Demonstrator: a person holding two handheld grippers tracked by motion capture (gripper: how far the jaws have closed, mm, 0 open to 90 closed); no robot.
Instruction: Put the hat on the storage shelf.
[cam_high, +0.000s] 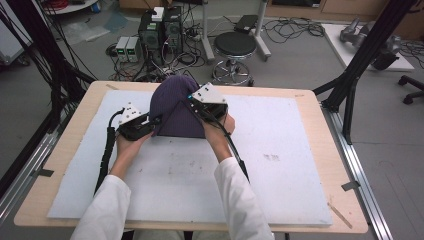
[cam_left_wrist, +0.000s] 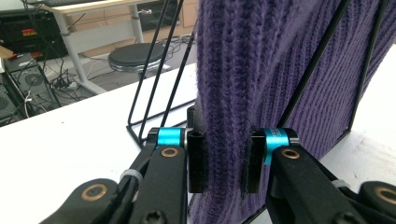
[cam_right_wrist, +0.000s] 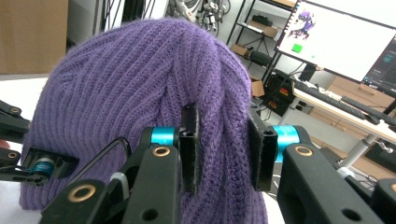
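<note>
A purple knit beanie (cam_high: 172, 102) stands pulled over a black wire stand (cam_left_wrist: 154, 70) at the back middle of the white mat. My left gripper (cam_high: 154, 121) is at the hat's lower left edge. In the left gripper view the left gripper (cam_left_wrist: 223, 161) has both pads pressed on a fold of the beanie (cam_left_wrist: 261, 60). My right gripper (cam_high: 197, 107) is at the hat's right side. In the right gripper view the right gripper (cam_right_wrist: 225, 154) pinches a ridge of the beanie (cam_right_wrist: 140, 70), and the left gripper (cam_right_wrist: 37, 165) shows at the hat's far lower edge.
A white mat (cam_high: 280, 165) covers most of the wooden table (cam_high: 320, 125). Behind the table stand a round stool (cam_high: 235, 45) and computer cases (cam_high: 160, 32) among cables. Black frame posts (cam_high: 360, 60) rise at the right. A lit monitor (cam_right_wrist: 341, 37) stands beyond the hat.
</note>
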